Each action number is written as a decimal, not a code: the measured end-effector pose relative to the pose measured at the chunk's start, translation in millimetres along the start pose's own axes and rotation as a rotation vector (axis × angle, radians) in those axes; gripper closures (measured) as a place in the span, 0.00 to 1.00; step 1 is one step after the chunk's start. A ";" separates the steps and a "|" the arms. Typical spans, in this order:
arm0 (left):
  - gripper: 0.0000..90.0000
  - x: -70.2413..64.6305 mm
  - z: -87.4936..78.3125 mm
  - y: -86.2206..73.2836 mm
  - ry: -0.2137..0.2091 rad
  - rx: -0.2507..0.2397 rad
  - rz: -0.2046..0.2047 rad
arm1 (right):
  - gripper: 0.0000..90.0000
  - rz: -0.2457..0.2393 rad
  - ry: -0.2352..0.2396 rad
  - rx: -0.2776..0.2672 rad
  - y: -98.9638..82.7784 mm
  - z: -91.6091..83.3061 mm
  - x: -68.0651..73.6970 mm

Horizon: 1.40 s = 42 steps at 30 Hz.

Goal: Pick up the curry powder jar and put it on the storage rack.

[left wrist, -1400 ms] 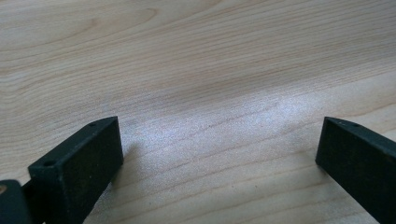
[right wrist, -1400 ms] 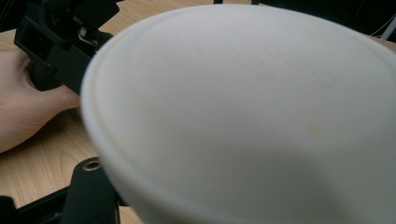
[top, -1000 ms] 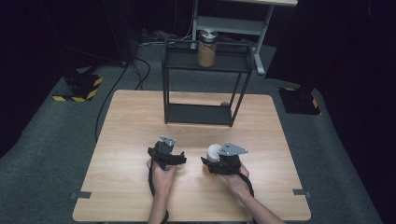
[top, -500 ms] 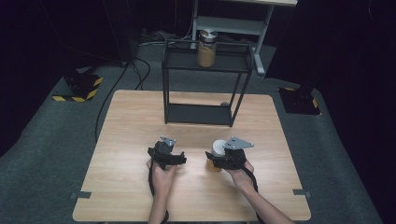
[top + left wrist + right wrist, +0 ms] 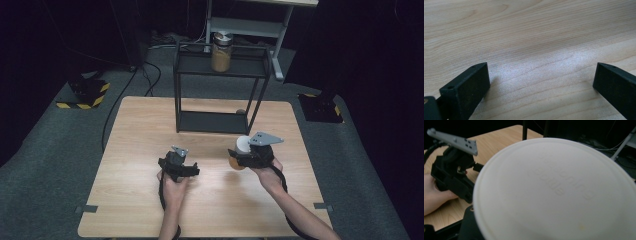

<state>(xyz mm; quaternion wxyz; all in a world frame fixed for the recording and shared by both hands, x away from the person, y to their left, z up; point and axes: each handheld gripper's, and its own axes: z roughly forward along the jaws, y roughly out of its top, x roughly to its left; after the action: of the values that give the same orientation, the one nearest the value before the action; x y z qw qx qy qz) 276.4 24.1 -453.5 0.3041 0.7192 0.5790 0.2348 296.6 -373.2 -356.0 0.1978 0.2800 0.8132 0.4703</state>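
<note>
A: Where is the jar?

B: The right tongs pinch a white-lidded jar of amber stuff, lifted off the wooden bench, in front of a black shelf rack (another jar stands on top).

A: And the left tongs?

B: Spread wide with nothing between them, low over bare wood.

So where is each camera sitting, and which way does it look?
High view: above the person's side, looking forward and down at the table, rack, both hands.
Left gripper view: on the left gripper, looking down at bare wood between open jaws.
Right gripper view: on the right gripper, facing the white-lidded jar it grips.
Shared: the jar, the left gripper.
</note>
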 end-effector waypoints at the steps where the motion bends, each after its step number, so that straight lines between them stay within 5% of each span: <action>1: 0.01 0.0 0.0 -0.1 0.000 0.000 -0.001 | 0.39 0.002 -0.002 -0.010 9.5 -6.0 -5.5; 10: 0.01 -0.1 0.0 0.0 0.000 0.000 0.000 | 0.39 0.024 -0.001 -0.059 51.2 -28.7 -27.3; 19: 0.01 -0.1 0.0 -0.3 0.000 -0.001 -0.002 | 0.39 -0.011 0.005 -0.091 101.5 -47.1 -38.3; 30: 0.01 -0.1 0.0 -0.4 0.000 -0.001 -0.002 | 0.39 0.023 -0.017 -0.076 146.5 -53.5 -56.9; 42: 0.01 -0.2 -0.1 -0.2 0.000 -0.001 -0.003 | 0.39 0.048 -0.104 -0.065 202.0 -45.0 -62.3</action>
<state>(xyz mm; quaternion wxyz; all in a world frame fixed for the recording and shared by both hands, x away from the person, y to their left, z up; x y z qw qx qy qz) 276.1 24.0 -453.6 0.3047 0.7183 0.5798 0.2344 372.3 -361.7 -153.9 0.2375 0.3172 0.7790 0.4859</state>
